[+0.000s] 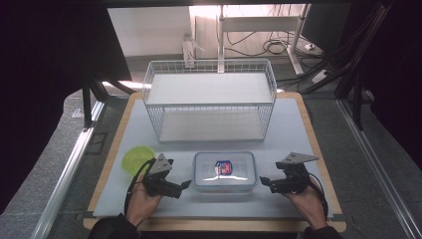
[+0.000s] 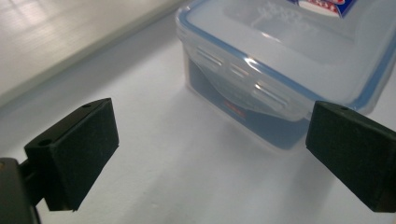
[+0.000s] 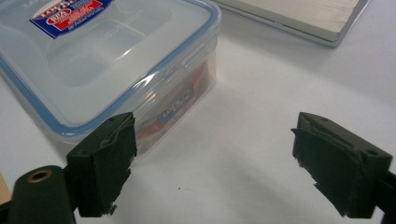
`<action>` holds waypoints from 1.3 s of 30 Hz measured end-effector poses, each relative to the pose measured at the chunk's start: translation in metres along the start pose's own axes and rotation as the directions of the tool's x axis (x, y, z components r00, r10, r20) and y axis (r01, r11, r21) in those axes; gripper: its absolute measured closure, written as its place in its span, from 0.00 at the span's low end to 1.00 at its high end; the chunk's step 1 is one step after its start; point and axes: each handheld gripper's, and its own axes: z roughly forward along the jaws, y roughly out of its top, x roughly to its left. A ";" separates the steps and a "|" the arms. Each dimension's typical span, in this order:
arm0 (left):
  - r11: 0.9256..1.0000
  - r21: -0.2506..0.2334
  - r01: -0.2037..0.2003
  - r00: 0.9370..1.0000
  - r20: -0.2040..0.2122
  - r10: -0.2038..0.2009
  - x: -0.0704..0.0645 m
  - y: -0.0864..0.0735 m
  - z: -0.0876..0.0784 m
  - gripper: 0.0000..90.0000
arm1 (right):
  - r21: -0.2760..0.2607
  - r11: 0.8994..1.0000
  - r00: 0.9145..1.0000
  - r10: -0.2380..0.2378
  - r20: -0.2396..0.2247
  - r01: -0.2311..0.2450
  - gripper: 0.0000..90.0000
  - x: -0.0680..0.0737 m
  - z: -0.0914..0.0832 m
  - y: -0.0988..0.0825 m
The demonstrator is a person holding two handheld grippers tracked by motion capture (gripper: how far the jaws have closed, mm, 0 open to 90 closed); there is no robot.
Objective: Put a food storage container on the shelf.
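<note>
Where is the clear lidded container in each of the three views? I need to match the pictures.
High view: the container sits low and centre on the white mat, between the two grippers, in front of the wire basket.
Left gripper view: upper right, past the open fingers.
Right gripper view: upper left, beside the left finger.
Shared landmark: the red and blue label on the lid.
</note>
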 end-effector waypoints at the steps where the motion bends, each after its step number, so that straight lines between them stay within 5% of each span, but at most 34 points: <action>1: 1.000 0.021 -0.015 1.000 0.007 0.015 0.000 -0.001 0.002 0.02 | 0.000 1.000 1.000 0.001 -0.005 -0.001 0.15 -0.001 -0.001 0.001; 5: 0.999 0.037 -0.022 1.000 0.010 0.022 -0.002 0.001 0.003 0.02 | -0.016 1.000 1.000 0.005 -0.017 -0.005 0.13 -0.002 -0.004 0.004; 10: 1.000 -0.008 -0.001 0.999 0.042 0.001 0.001 0.005 -0.002 0.02 | -0.042 0.999 0.999 -0.012 -0.031 0.010 0.08 0.000 -0.006 0.008; 21: 0.999 0.012 0.038 0.992 0.122 -0.040 0.002 0.022 0.011 0.01 | -0.016 0.997 0.990 0.069 -0.124 -0.072 0.03 0.006 0.003 0.022; 28: 0.991 0.058 0.118 0.965 0.230 -0.129 0.009 0.028 0.029 0.00 | 0.048 0.996 0.982 0.083 -0.172 -0.076 0.02 0.011 0.020 0.029; 31: 0.991 0.072 0.116 0.962 0.239 -0.130 0.010 0.029 0.034 0.00 | 0.076 0.994 0.978 0.090 -0.191 -0.077 0.02 0.012 0.027 0.031; 32: 0.989 0.077 0.125 0.956 0.256 -0.141 0.012 0.029 0.036 0.00 | 0.085 0.993 0.976 0.094 -0.197 -0.078 0.02 0.012 0.031 0.031; 33: 0.986 0.083 0.143 0.944 0.289 -0.161 0.014 0.029 0.040 0.00 | 0.099 0.992 0.971 0.102 -0.217 -0.082 0.02 0.012 0.036 0.032; 34: 0.986 0.083 0.143 0.944 0.289 -0.161 0.014 0.029 0.040 0.00 | 0.102 0.991 0.967 0.111 -0.229 -0.090 0.01 0.011 0.039 0.031; 37: 0.979 0.118 0.166 0.913 0.358 -0.198 0.015 0.031 0.051 0.00 | 0.114 0.986 0.954 0.146 -0.263 -0.120 0.01 0.009 0.045 0.031; 39: 0.976 0.122 0.183 0.908 0.360 -0.215 0.014 0.032 0.054 0.00 | 0.121 0.983 0.946 0.165 -0.279 -0.136 0.02 0.008 0.048 0.032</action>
